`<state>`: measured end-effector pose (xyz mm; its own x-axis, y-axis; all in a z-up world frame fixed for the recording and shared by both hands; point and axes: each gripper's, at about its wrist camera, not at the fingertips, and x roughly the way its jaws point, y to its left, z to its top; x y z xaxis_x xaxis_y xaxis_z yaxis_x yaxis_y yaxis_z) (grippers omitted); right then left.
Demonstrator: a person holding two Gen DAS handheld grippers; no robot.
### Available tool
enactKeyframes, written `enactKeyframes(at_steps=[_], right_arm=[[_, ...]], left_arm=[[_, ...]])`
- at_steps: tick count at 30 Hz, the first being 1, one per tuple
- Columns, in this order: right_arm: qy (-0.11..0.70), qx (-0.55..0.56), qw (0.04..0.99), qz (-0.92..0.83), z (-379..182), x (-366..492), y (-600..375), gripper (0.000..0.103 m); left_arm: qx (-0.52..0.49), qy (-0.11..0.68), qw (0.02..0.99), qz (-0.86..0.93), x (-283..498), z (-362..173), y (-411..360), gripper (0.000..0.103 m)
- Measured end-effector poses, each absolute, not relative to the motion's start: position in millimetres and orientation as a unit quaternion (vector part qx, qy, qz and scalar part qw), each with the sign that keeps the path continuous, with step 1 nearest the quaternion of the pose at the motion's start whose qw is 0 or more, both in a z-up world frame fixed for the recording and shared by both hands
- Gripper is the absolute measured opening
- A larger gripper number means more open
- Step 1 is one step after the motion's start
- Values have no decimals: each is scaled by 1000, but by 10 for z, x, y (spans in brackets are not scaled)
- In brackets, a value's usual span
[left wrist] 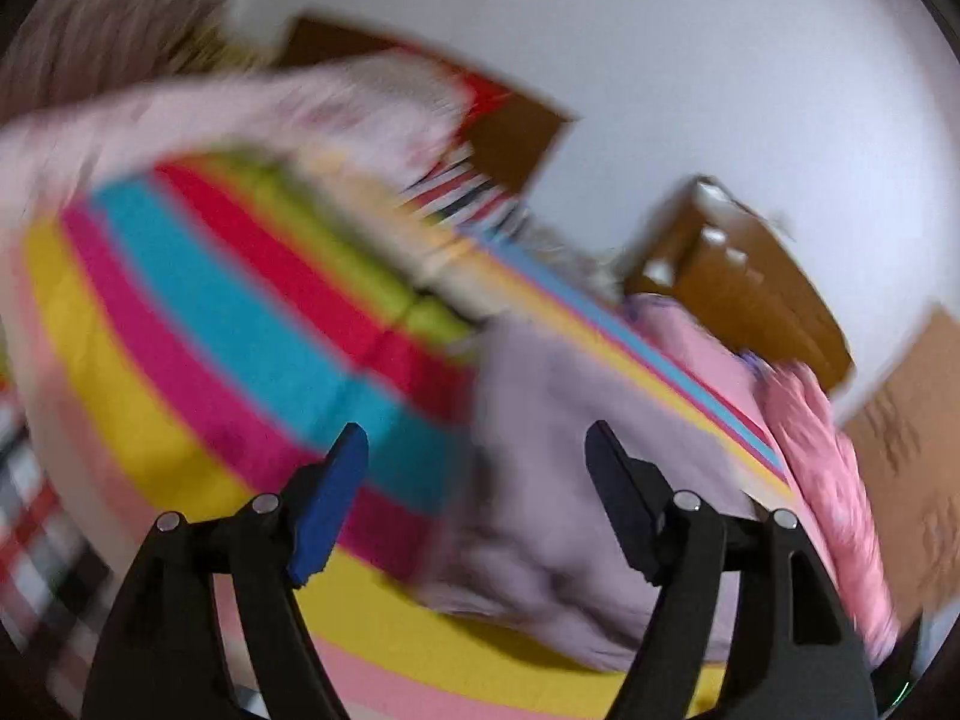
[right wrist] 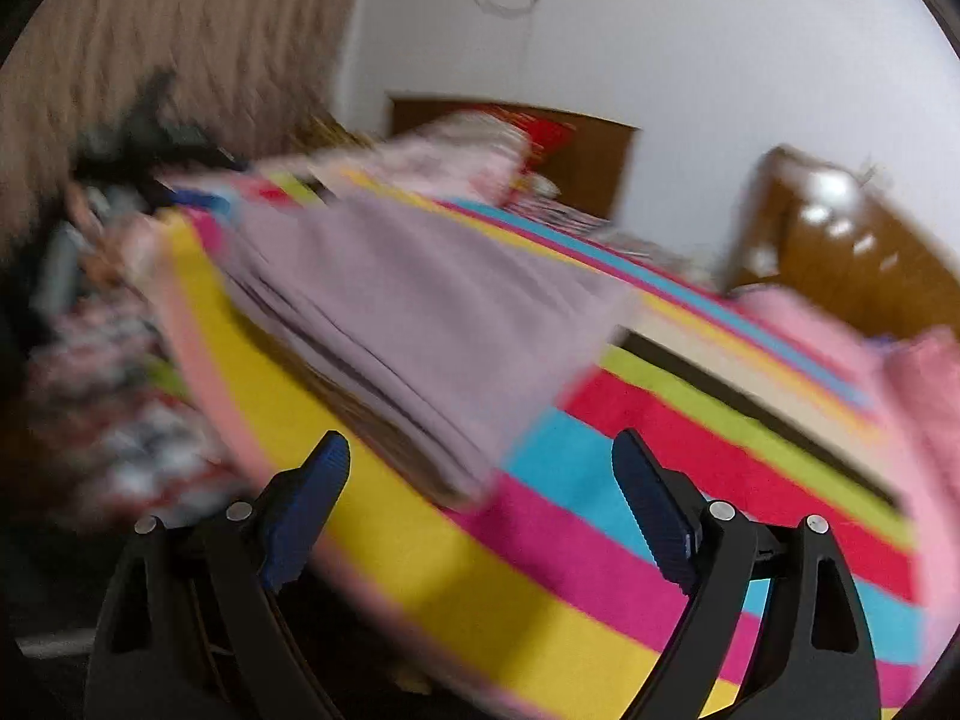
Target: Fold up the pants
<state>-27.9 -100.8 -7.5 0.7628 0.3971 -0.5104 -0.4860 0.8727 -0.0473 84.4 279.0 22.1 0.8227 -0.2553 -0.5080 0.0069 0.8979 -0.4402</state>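
The lilac pants (right wrist: 408,312) lie folded in a long flat stack on the striped bedspread (right wrist: 600,540); both views are motion-blurred. In the left wrist view the pants (left wrist: 558,468) lie just ahead of my left gripper (left wrist: 477,450), which is open and empty above them. My right gripper (right wrist: 480,456) is open and empty, with the near end of the folded pants just beyond its blue pads (right wrist: 306,510).
A pink garment (left wrist: 828,468) lies at the bed's right side, beside a brown wooden headboard (right wrist: 852,258). A pale pink bundle (left wrist: 270,114) sits at the far end of the bed. A pile of mixed clothes (right wrist: 114,372) lies left of the bed.
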Motion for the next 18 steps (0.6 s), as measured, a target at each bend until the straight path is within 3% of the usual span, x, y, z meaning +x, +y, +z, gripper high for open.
enactKeyframes(at_steps=[4,9,11,18], right_arm=[[251,-60,925,278,26,-9,-744,88],[318,-117,875,346,-259,118,-205,90],[296,-167,877,341,-400,-9,-100,93],[301,-153,865,371,-403,-14,-172,94]], left_arm=[[-126,285,935,-171,819,465,1987,85],[-56,368,910,-180,1185,5,1456,85],[-36,408,901,-144,1230,-292,1501,71],[-53,380,906,-177,1036,-353,1665,70]])
